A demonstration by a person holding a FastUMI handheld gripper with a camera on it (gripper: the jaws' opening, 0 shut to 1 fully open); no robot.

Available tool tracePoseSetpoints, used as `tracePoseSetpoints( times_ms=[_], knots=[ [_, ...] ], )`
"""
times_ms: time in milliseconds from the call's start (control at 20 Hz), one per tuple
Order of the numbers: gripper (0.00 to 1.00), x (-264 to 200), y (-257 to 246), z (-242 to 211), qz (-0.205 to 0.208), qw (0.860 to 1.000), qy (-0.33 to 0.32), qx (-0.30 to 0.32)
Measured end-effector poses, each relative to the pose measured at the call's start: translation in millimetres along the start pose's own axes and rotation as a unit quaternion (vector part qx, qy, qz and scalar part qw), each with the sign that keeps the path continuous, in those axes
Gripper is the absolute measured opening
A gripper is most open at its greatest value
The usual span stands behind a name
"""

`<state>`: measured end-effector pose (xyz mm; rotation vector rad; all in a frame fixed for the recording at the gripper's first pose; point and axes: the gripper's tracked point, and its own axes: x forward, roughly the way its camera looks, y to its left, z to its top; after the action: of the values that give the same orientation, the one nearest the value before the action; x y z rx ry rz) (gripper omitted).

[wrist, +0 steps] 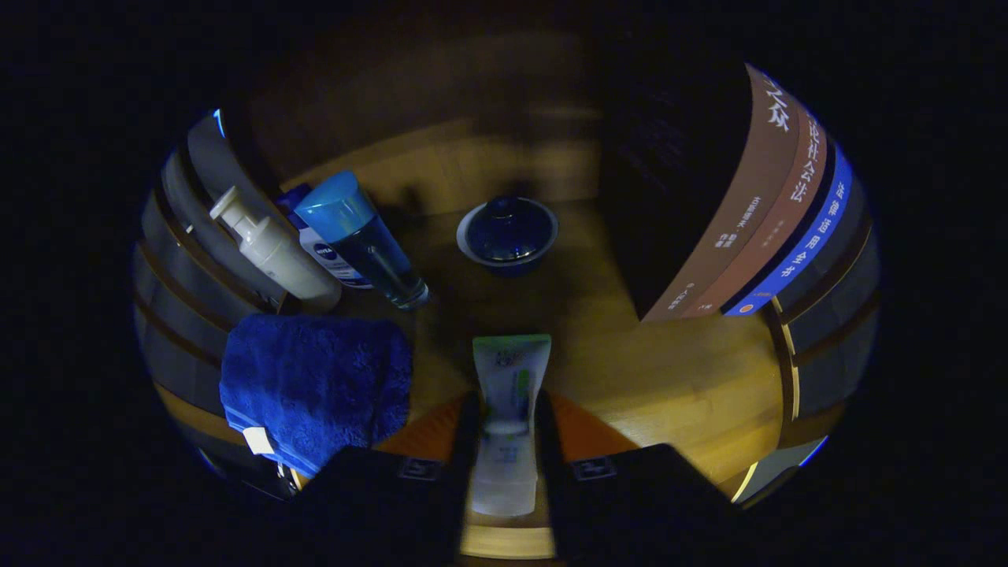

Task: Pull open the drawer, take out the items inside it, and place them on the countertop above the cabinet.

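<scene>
White tube (pixel 508 409) lay lengthwise between the fingers, crimped end pointing to 12 o'clock past the fingertips (pixel 471 409), cap end back toward the camera. Gripper (pixel 508 405) pinched on the tube, a finger pressed along each side. Held over a wooden countertop (pixel 677 378). Dark lidded bowl (pixel 508 234) farther out at 12 o'clock. Folded blue towel (pixel 315 386) at 9 o'clock. At 10 o'clock, a clear bottle with blue cap (pixel 362 240), a white pump bottle (pixel 272 252) and a small blue-labelled bottle (pixel 327 256) clustered together. Upright books (pixel 756 213) at 2 o'clock.
</scene>
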<state>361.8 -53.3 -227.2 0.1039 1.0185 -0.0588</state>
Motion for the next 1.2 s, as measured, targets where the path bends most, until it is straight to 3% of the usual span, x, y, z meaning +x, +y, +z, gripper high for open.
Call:
tracePoseSetpoints(
  times_ms=[200, 450, 750, 900, 1200],
  knots=[
    [1.0, -16.1, -4.5, 2.7, -0.012, 1.0, -0.021, -0.012],
    [1.0, -51.8, -4.2, -8.9, -0.013, 0.998, -0.061, -0.016],
    [1.0, -137.8, -6.6, -41.6, 0.007, 0.986, -0.167, -0.009],
    [1.0, -187.7, -8.1, -57.7, 0.021, 0.972, -0.235, -0.004],
    [1.0, -279.1, -8.3, -107.8, 0.032, 0.926, -0.375, -0.009]
  ],
)
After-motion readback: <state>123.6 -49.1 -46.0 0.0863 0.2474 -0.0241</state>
